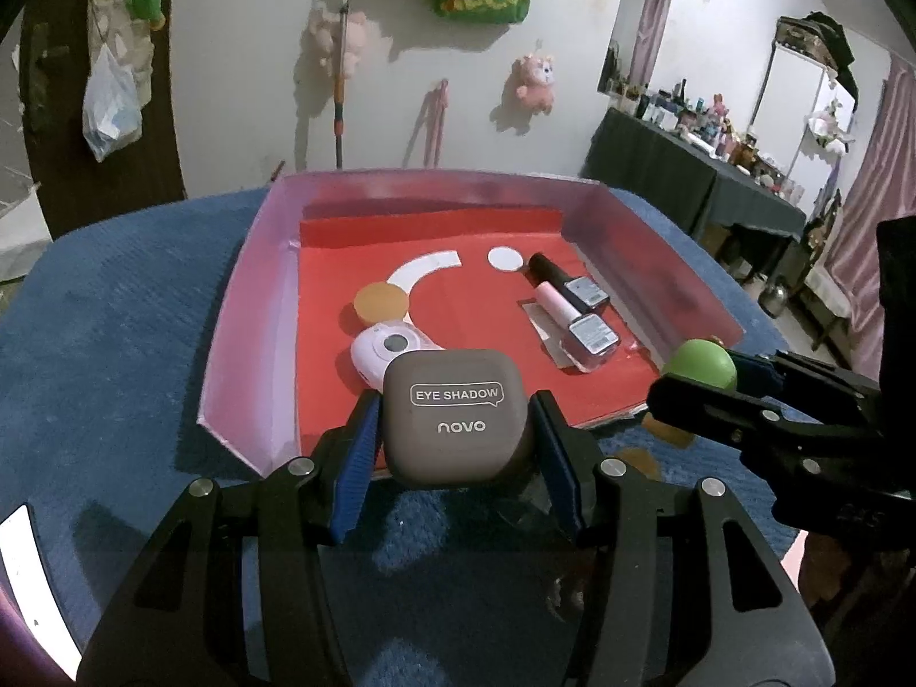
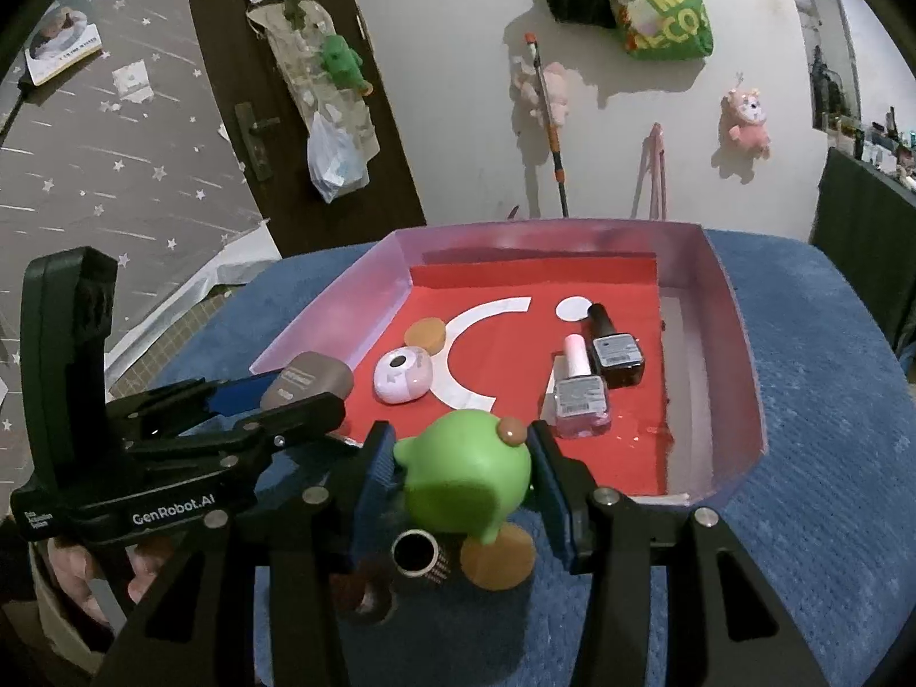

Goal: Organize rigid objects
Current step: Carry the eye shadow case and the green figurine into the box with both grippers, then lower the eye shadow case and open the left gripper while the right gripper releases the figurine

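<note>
My left gripper (image 1: 455,429) is shut on a taupe eye shadow case (image 1: 455,415), held just above the near edge of the pink tray (image 1: 252,309) with its red floor. My right gripper (image 2: 464,478) is shut on a green round toy (image 2: 466,472) with a brown knob, hovering at the tray's front edge. In the left wrist view the toy (image 1: 698,366) shows at the right. Inside the tray lie an orange round lid (image 1: 380,303), a lilac compact (image 1: 389,352), and two nail polish bottles, one pink (image 1: 578,323) and one black (image 1: 569,280).
The tray rests on a blue cloth-covered surface (image 1: 114,315). Below the toy on the cloth lie a small dark ring (image 2: 415,552), an orange disc (image 2: 498,561) and another ring (image 2: 366,601). A person's hand (image 2: 74,572) holds the left gripper. A cluttered dark table (image 1: 687,172) stands at the back right.
</note>
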{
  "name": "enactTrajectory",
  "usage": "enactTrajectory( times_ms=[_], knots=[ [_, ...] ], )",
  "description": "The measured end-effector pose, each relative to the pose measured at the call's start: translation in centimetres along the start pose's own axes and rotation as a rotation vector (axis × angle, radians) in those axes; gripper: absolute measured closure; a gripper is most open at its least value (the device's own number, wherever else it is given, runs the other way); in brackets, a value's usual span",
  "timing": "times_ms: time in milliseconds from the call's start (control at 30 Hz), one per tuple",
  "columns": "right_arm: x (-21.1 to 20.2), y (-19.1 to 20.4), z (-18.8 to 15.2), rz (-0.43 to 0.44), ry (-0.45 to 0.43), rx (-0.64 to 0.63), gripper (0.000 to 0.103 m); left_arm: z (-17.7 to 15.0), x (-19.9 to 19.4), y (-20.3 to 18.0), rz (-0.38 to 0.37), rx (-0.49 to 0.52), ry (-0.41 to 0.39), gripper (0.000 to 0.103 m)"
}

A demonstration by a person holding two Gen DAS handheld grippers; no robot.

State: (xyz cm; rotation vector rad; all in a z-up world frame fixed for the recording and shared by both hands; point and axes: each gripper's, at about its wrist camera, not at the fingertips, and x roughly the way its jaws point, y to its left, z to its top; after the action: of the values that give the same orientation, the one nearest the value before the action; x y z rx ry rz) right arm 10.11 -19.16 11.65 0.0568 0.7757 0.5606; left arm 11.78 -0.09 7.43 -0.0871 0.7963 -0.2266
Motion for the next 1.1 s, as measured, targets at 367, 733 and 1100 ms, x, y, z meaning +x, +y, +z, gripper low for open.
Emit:
enactTrajectory(
  times_ms=[367,733,1100],
  knots=[
    [4.7,-2.2,1.3,0.044,0.127,0.043,0.053,0.3,4.7,1.0,-0.004,-0.016,0.143,0.055],
    [7.5,-3.1,1.7,0.043,0.196,0.046,0.053,0.6,5.5,1.6,-0.039,-0.036,0.133,0.058],
    [8.6,-3.8,1.3,-0.038,0.204,0.045,0.054,1.5,6.4,1.3,-0.031,-0.037,0.098,0.059]
  ],
)
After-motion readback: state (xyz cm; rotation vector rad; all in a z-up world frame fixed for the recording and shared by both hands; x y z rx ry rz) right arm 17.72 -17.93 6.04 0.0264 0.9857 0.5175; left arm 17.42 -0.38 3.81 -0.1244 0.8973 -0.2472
